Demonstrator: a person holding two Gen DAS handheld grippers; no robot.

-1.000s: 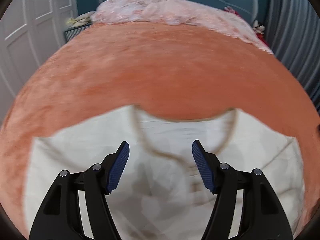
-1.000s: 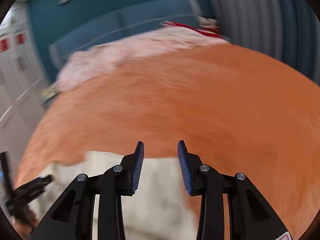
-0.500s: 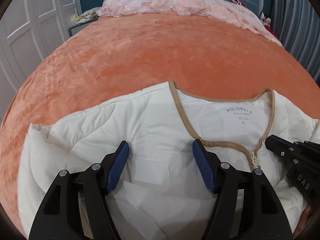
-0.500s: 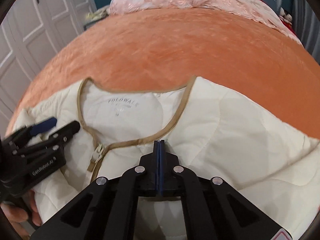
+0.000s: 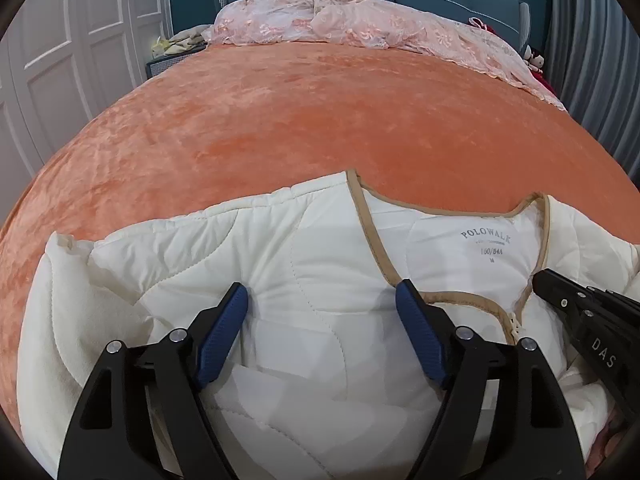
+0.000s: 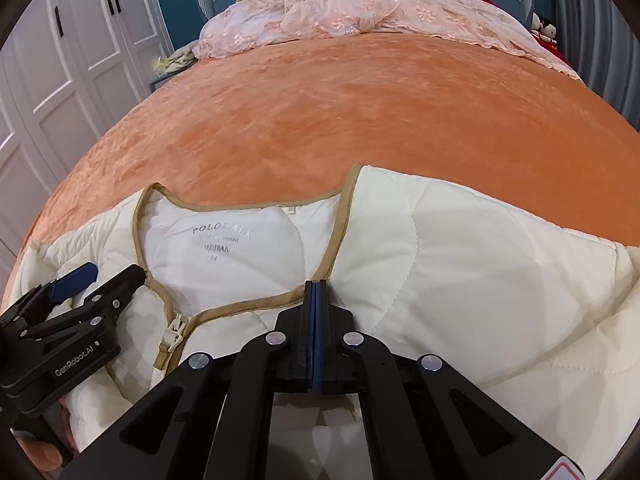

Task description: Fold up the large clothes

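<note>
My left gripper (image 5: 322,322) is spread wide, blue pads resting on the cream quilted jacket (image 5: 304,264) without pinching it. My right gripper (image 6: 316,312) is clamped tight at the tan neckline trim (image 6: 256,304). The jacket lies flat, collar up, on an orange bedspread (image 6: 360,108); white wardrobe doors (image 5: 60,60) stand left.

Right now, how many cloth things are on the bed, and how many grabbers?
Cream quilted jacket: 1
Orange velvet bedspread: 1
Pink lace cover: 1
Grippers: 2, left gripper open, right gripper shut
Total: 5
</note>
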